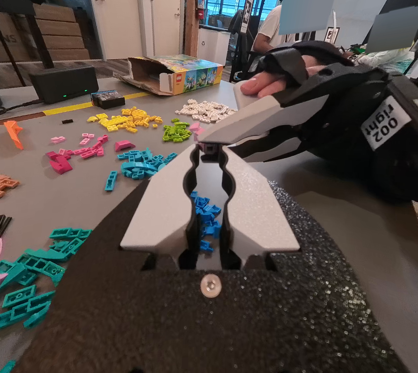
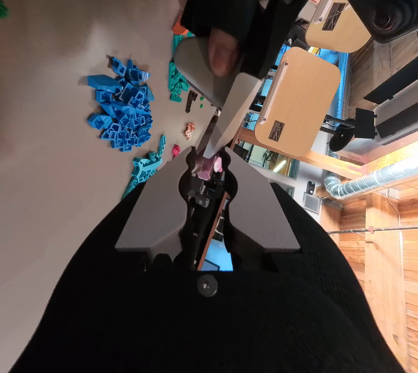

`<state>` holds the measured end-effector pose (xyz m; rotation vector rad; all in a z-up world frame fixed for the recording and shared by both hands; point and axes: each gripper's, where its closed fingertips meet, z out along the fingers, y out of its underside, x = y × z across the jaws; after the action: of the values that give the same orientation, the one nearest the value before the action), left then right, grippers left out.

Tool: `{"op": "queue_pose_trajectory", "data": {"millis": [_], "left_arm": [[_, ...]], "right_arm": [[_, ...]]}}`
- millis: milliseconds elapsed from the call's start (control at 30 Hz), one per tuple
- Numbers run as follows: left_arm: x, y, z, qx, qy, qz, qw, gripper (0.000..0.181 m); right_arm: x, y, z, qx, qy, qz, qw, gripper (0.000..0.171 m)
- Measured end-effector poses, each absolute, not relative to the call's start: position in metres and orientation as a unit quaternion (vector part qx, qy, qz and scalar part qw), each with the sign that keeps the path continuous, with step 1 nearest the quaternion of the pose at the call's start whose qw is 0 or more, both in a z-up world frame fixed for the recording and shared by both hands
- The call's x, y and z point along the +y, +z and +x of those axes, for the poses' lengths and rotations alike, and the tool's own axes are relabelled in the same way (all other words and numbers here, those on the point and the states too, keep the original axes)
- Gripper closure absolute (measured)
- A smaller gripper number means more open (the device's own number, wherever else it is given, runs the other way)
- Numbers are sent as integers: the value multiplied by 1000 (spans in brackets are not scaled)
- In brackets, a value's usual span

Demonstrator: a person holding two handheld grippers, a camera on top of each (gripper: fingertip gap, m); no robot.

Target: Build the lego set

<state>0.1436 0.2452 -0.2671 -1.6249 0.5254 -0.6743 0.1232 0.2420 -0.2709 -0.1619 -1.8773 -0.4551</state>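
Left wrist view: the left tongs (image 1: 208, 149) are nearly closed on a small pink piece (image 1: 210, 150), pinched at the very tips, above the grey surface (image 1: 67, 192). The right tongs (image 1: 204, 139) come in from the right, held by a gloved hand (image 1: 282, 77); their tips lie over the top of the same piece and touch it. Whether they grip it or only press on it cannot be told here. Sorted brick piles lie below and beyond: blue (image 1: 207, 221) seen between the left fingers, teal (image 1: 34, 276) at lower left, turquoise (image 1: 142, 164), magenta (image 1: 74, 156), lime (image 1: 176, 132), yellow (image 1: 129, 120) and white (image 1: 205, 111). A torn set box (image 1: 174, 76) stands farther back.

Right wrist view: the picture is turned on its side. The right tongs (image 2: 209, 154) are closed down to a narrow gap, with the pink piece (image 2: 207, 168) right at their tips; a grip on it is not clear. One finger (image 2: 235, 108) of the left tongs reaches down to the piece. The blue pile (image 2: 123, 108) lies well to the left on the surface (image 2: 45, 90).
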Motion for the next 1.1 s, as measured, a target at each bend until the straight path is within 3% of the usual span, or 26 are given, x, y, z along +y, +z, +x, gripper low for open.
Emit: {"op": "queue_pose_trajectory", "data": {"millis": [833, 1100], "left_arm": [[248, -266, 138, 204, -299, -702, 613, 167], [243, -254, 142, 211, -318, -675, 632, 166]], "right_arm": [[245, -268, 117, -783, -189, -93, 585, 155], [237, -255, 121, -785, 27, -207, 583, 154]]}}
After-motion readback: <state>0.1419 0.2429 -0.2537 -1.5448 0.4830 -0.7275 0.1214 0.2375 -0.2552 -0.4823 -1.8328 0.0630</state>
